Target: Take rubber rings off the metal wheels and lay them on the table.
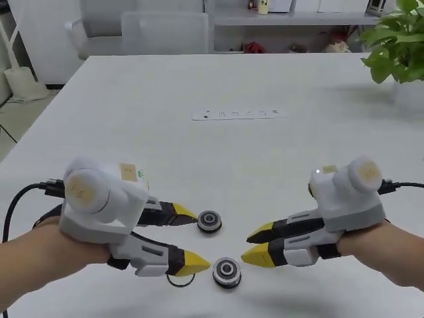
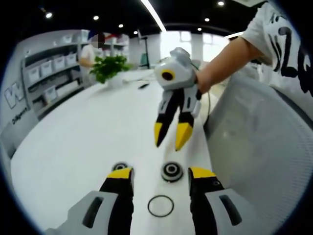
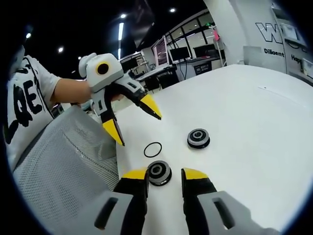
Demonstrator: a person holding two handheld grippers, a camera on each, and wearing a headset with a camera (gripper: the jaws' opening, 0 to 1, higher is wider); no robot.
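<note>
left gripper (image 1: 197, 240) jaws spread, facing right gripper (image 1: 248, 246)

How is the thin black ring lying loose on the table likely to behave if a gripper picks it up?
The loose ring looks very thin, so it is probably floppy and light, likely to deform when pinched. It lies flat on the smooth table, so jaws may struggle to get under it, and it may slide rather than roll.
</note>
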